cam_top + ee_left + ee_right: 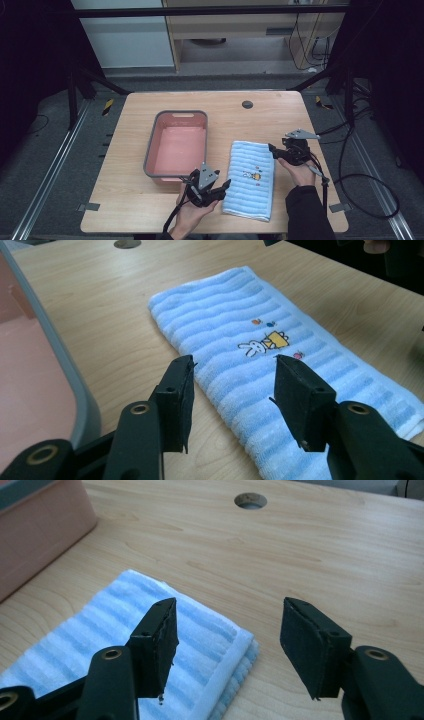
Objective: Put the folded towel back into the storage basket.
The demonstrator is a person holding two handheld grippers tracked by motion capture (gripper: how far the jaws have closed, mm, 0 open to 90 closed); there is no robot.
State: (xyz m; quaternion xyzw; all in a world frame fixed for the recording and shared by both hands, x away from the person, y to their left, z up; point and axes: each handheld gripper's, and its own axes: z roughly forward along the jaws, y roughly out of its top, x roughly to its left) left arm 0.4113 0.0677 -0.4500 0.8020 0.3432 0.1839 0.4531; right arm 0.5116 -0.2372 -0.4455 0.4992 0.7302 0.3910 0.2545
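Nothing looks begun: the folded blue striped towel (249, 179) lies flat right of the empty pink basin (176, 144), left gripper (232, 390) and right gripper (227, 637) both gaping, ungrasping, at its edges.

On my feed: a light-blue towel (251, 178) with paler stripes and a small white-and-yellow cartoon rabbit motif, dotted orange, blue and pink; a pink tub (176, 145) rimmed in grey; a pale wood-grain table (130, 150); black jaws on my left gripper (234, 385) and right gripper (227, 630)
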